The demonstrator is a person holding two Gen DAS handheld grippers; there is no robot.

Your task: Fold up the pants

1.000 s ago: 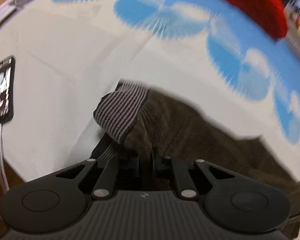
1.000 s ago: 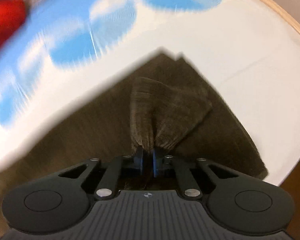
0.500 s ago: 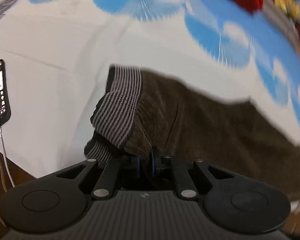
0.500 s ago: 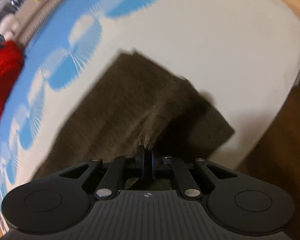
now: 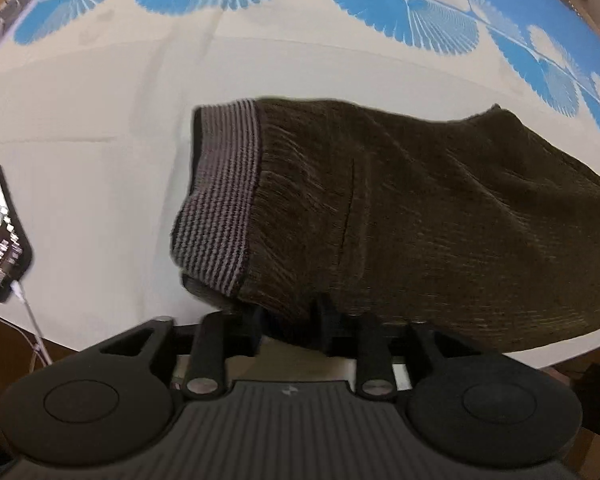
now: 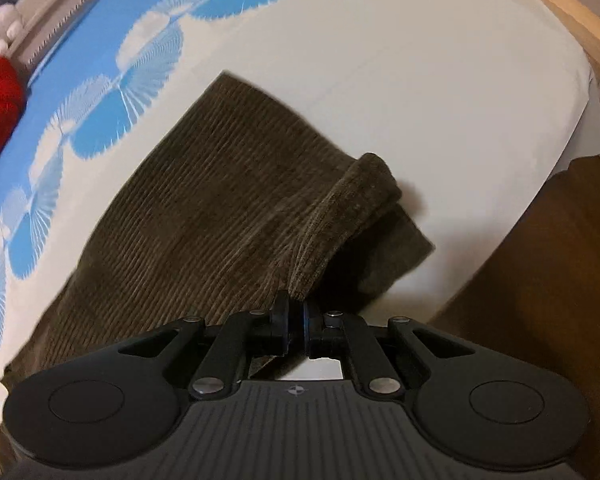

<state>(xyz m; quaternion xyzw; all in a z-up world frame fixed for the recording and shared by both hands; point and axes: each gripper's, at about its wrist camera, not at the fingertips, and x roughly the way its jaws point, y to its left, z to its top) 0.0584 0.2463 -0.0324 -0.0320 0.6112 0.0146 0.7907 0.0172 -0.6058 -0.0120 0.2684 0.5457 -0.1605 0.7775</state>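
Released by the left gripper (image 5: 288,322), whose jaws have just been opening, the pants (image 5: 420,216) lie folded on the bedsheet (image 5: 100,160) (fold laid); right gripper (image 6: 296,320) pinches a hem.

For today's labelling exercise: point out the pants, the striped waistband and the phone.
pants (image 6: 204,200), right wrist view, ribbed upper layer.
striped waistband (image 5: 224,192), left wrist view, middle of the band.
phone (image 5: 0,236), left wrist view, lit screen.

The dark olive-brown corduroy pants (image 5: 440,216) are matt ribbed cloth, with a finer grey-and-black striped knit waistband (image 5: 224,196). Under them the white-and-blue fan-print bedsheet (image 5: 100,120) is smooth matt cloth. The black phone (image 5: 0,236) near the waistband has a glossy screen.
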